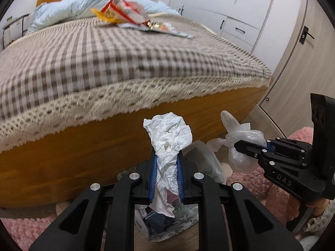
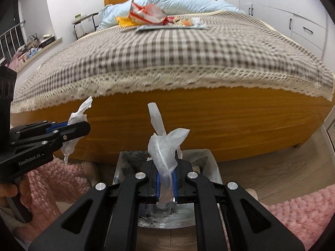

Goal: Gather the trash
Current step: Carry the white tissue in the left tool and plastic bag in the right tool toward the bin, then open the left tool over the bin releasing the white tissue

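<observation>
Two black grippers hang over one plastic-lined trash bin [image 2: 211, 163] at the foot of the wooden bed [image 2: 209, 121]. The left gripper [image 1: 166, 161] is squeezed tight on one crumpled white tissue [image 1: 169, 138]. The right gripper [image 2: 166, 175] pinches one clear plastic glove [image 2: 165, 146]. A pile of snack wrappers [image 2: 146, 14] lies on the bed.

1. My left tool [image 1: 166, 175] is matte black, with blue ribbed pads [image 1: 153, 177] inside its fingers and round silver screws on the linkage arms.
2. My right tool [image 2: 166, 185] matches it, blue pads included.
3. White lettering marks their sides: "GenRobot.AI" on the left, seemingly "DAS" on the right.
</observation>
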### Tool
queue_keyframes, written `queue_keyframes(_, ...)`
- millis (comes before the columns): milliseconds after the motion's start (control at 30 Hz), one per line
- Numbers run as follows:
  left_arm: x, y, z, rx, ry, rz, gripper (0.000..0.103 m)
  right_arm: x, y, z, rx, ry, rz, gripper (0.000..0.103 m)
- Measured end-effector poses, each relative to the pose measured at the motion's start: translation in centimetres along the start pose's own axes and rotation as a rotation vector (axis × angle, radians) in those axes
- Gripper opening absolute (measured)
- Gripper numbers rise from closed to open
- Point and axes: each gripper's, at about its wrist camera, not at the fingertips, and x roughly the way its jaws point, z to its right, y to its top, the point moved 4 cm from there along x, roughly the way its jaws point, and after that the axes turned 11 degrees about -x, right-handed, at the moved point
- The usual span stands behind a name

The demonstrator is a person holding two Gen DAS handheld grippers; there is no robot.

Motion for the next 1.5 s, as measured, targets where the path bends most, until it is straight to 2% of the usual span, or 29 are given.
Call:
queue_keyframes(367,2.4,-1.0,-3.3,-0.104,0.042,-0.087,0.014,2.0,-0.9,-0.3,0.014,0.030,-0.042,0.009)
queue_keyframes(533,2.4,-1.3,-3.8,-0.108,0.058,-0.089,0.014,1.9,-1.2,0.2,0.038,0.029,-0.046,0.009)
queue_keyframes(700,3.0,-2.3,-4.0,-0.097,0.068,-0.124,0.014,2.3,-1.5,1.3,0.064,0.011,-0.054,0.009)
queue_keyframes(900,6.2,-3.7,-3.7,-0.091,0.089,-0.210,0.014,3.5,-2.5,2.3,0.100,0.009,-0.092,0.009)
queue_keyframes(1067,9.3,-5.1,-3.4,-0.123,0.069,-0.292,0.015,3.9,-2.9,3.2,0.116,-0.001,-0.118,0.009)
queue_keyframes(1267,11.8,-6.1,-3.7,-0.133,0.126,-0.394,0.017,3.9,-3.1,3.7,0.128,-0.012,-0.126,0.009)
queue_keyframes(1367,12.7,-6.2,-4.1,-0.153,0.133,-0.417,0.027,4.3,-3.2,3.7,0.131,-0.011,-0.135,0.009)
queue_keyframes(1433,12.7,-6.3,-4.2,-0.166,0.128,-0.426,0.045,4.5,-3.0,3.5,0.129,-0.009,-0.137,0.009)
queue_keyframes(1500,12.5,-6.3,-4.1,-0.166,0.124,-0.417,0.048,4.7,-2.5,3.1,0.124,-0.007,-0.138,0.009)
